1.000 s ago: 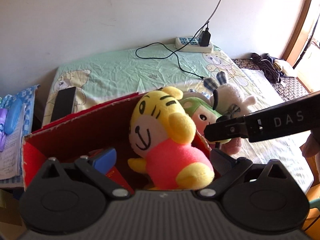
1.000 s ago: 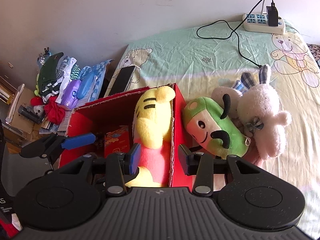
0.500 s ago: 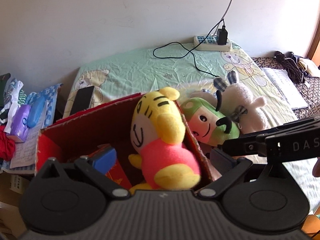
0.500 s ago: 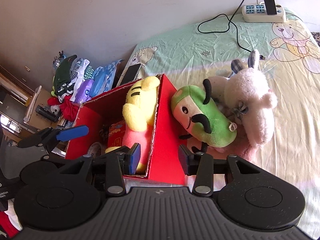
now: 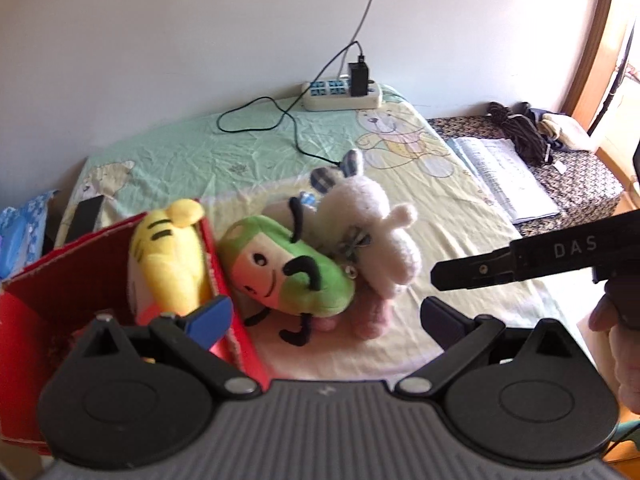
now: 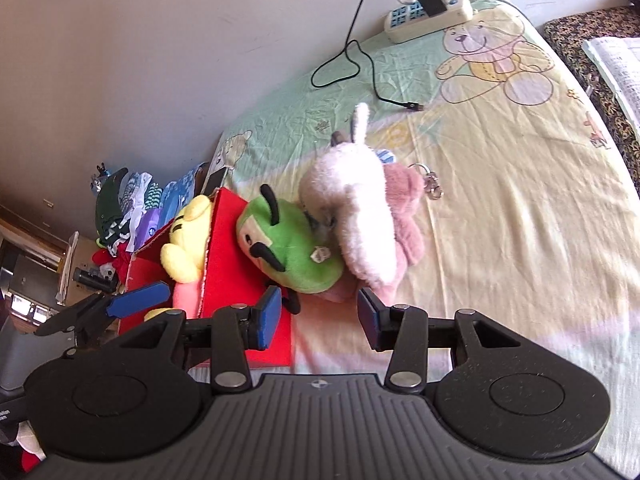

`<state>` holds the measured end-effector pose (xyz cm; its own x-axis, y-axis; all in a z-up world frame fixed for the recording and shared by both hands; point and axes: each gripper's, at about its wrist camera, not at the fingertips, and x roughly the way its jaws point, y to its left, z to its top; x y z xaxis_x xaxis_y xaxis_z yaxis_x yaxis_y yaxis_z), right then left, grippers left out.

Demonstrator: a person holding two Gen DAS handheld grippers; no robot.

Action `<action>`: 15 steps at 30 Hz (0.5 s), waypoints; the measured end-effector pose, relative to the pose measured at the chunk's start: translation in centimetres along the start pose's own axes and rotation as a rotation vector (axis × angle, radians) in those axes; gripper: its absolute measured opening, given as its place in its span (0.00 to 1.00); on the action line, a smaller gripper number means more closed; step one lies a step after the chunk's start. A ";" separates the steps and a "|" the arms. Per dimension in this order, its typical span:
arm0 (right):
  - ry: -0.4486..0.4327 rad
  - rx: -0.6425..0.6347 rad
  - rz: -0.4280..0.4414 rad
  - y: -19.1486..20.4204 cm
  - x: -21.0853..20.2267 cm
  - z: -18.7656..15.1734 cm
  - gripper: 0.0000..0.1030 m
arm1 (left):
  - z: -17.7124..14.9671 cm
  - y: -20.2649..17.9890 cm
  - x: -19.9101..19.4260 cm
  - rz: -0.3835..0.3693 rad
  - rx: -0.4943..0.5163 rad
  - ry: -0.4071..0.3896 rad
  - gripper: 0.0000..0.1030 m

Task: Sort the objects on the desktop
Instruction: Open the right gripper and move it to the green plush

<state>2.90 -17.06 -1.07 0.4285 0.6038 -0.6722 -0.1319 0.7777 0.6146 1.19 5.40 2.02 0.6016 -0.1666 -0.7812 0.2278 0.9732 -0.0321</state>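
A yellow tiger plush (image 5: 168,256) in a pink shirt sits inside the red cardboard box (image 5: 60,280) on the left. A green plush (image 5: 288,276) leans on the box's outer wall, with a white rabbit plush (image 5: 372,224) lying over a pink plush (image 6: 404,216) beside it. My left gripper (image 5: 324,316) is open and empty, its blue-padded finger over the box's right wall. My right gripper (image 6: 317,316) is also open and empty, just short of the green plush (image 6: 296,252), with the box corner (image 6: 236,264) by its left finger.
A power strip (image 5: 340,96) with a black cable (image 5: 296,136) lies at the back of the bear-print sheet. A dark phone (image 5: 86,212) rests behind the box. A key ring (image 6: 430,188) lies near the pink plush. Papers (image 5: 504,176) and clutter (image 6: 120,208) flank the bed.
Both grippers have swung right, away from the box and toward the plush pile. The tiger stays in the box. The right gripper now points at the green plush.
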 end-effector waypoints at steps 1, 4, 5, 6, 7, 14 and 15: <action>-0.004 0.008 0.003 -0.5 -0.2 0.0 0.47 | -0.1 -0.3 0.3 -0.032 -0.010 0.000 0.97; -0.017 0.018 0.046 -1.6 -0.6 0.3 0.47 | -0.5 -0.7 1.1 -0.089 -0.045 0.007 0.97; -0.023 0.022 0.065 -1.9 -0.6 0.4 0.47 | -0.7 -0.7 1.3 -0.104 -0.061 0.009 0.97; -0.028 0.024 0.084 -2.0 -0.6 0.6 0.47 | -1.0 -0.8 1.6 -0.116 -0.074 0.011 0.97; -0.033 0.019 0.115 -2.0 -0.4 0.9 0.47 | -1.2 -0.9 1.8 -0.119 -0.083 0.011 0.97; 0.043 -0.158 0.221 1.2 3.0 3.9 0.47 | -2.5 -1.7 3.5 -0.103 -0.113 0.016 0.97; 0.057 -0.185 0.226 1.7 3.6 4.3 0.47 | -2.6 -1.6 3.6 -0.106 -0.125 0.016 0.97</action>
<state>8.04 -14.28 -0.70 0.3194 0.7699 -0.5525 -0.3814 0.6381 0.6688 1.03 3.62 -2.37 0.5669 -0.2676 -0.7791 0.1919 0.9626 -0.1910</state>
